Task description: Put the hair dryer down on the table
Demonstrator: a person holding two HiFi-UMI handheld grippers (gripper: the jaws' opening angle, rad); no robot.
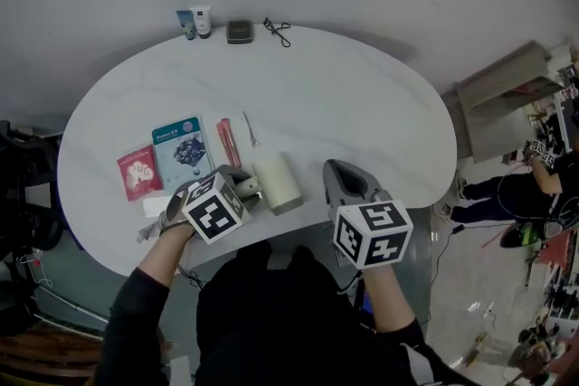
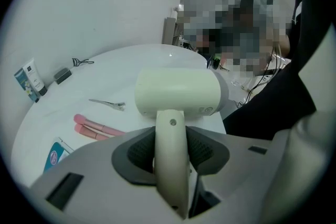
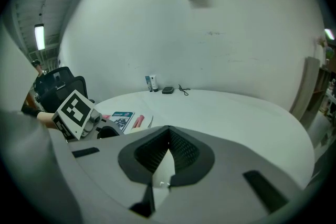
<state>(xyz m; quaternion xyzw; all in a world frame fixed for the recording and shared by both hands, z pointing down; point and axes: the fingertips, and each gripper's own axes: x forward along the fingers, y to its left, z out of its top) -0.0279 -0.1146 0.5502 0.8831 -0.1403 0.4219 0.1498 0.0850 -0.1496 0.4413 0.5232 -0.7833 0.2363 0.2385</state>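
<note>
Gripping the hair dryer by its handle, the left gripper has the barrel just beyond its jaws. The right gripper is closed, empty.

cream hair dryer, handle upright and clamped between the left gripper's jaws, barrel lying crosswise just beyond their tips.
</note>
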